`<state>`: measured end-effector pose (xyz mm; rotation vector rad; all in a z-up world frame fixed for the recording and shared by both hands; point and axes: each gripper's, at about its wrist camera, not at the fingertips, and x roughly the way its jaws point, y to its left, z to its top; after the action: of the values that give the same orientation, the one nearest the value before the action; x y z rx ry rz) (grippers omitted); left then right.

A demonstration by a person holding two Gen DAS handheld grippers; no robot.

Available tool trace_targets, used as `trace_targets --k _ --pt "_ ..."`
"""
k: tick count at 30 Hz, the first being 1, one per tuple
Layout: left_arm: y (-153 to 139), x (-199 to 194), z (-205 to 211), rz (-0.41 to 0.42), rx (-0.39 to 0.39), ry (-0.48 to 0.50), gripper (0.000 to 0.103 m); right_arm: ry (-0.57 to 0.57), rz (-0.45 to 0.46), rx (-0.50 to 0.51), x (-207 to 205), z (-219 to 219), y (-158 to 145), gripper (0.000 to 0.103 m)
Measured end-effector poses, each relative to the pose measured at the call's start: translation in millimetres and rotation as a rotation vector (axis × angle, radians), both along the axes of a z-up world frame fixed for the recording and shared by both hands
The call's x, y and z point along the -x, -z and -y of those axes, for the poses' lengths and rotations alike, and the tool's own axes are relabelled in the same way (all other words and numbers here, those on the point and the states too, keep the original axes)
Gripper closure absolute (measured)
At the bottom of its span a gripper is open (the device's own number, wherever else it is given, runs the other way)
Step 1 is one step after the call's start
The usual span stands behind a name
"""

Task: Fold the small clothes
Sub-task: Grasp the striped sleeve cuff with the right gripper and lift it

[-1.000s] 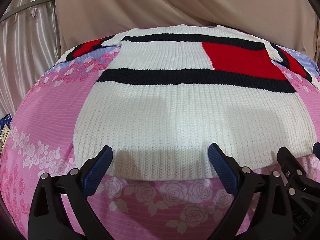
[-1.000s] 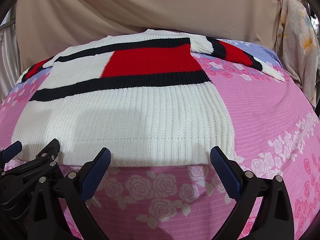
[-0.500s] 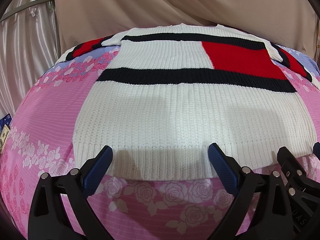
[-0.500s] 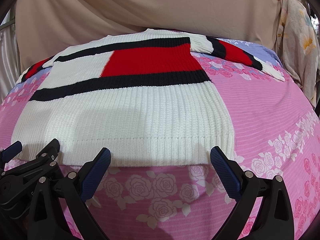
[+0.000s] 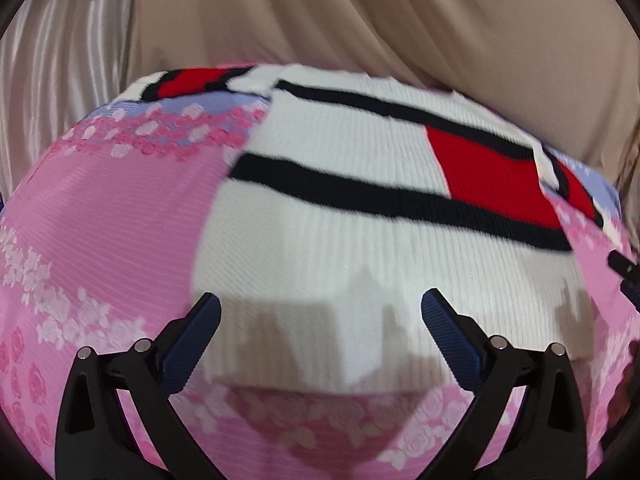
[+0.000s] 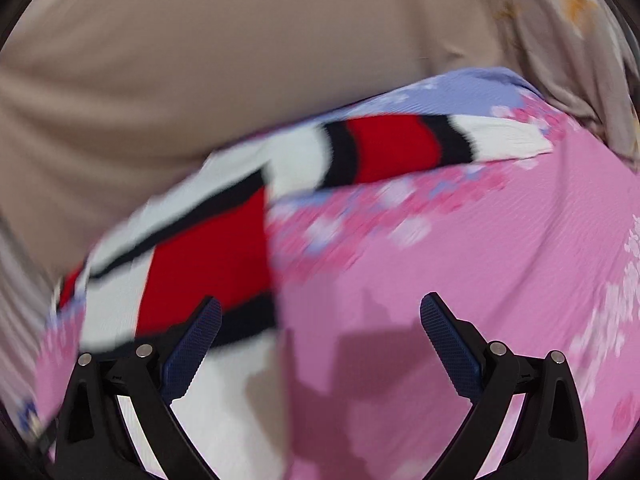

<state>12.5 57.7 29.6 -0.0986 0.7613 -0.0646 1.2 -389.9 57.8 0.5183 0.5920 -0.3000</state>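
Observation:
A white knitted sweater with navy stripes and a red block lies flat, back up, on the pink floral bedsheet. My left gripper stands open just above the sweater's hem. In the blurred right wrist view, the sweater's right side and its striped sleeve stretch toward the far right. My right gripper is open over the sheet beside the sweater's right edge, its left finger over the knit. Neither gripper holds anything.
A beige cloth hangs behind the bed. Silvery curtain is at the left, a floral fabric at the right. Part of the right gripper shows at the right rim of the left wrist view.
Both grippers moved forward over the bed. The right one swung right, toward the sweater's right side and sleeve; the left shifted slightly left. Both stayed open.

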Motion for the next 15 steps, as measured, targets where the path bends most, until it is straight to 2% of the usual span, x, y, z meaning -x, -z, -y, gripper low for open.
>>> trace_targets --k 3,4,5,6,7,9,11,12,13,15 --pt "-15 -7 -15 0.041 0.013 -0.040 0.005 0.105 0.012 -0.099 -23 82 3 0.005" --pt "-19 -8 -18 0.057 0.004 -0.053 0.005 0.172 -0.007 -0.156 -34 121 12 0.007" --pt "-23 -11 -21 0.066 -0.003 -0.060 0.005 0.203 -0.016 -0.185 -42 139 17 0.009" --pt "-26 -13 -23 0.075 -0.013 -0.066 0.005 0.244 -0.027 -0.226 -50 165 25 0.015" --pt "-28 -15 -25 0.083 -0.025 -0.073 0.005 0.277 -0.033 -0.250 -54 183 31 0.020" --pt "-33 -17 -28 0.101 -0.043 -0.088 0.005 0.302 -0.036 -0.282 -64 202 40 0.021" --pt "-36 -19 -32 0.104 -0.054 -0.106 0.005 0.329 -0.025 -0.309 -73 217 49 0.029" --pt "-37 -21 -32 0.103 -0.059 -0.110 0.005 0.351 -0.016 -0.300 -76 221 48 0.038" --pt "-38 -23 -33 0.101 -0.070 -0.117 0.005 0.369 -0.010 -0.280 -83 222 46 0.063" --pt "-37 -28 -33 0.095 -0.081 -0.123 0.005 0.359 -0.029 -0.268 -100 222 38 0.095"
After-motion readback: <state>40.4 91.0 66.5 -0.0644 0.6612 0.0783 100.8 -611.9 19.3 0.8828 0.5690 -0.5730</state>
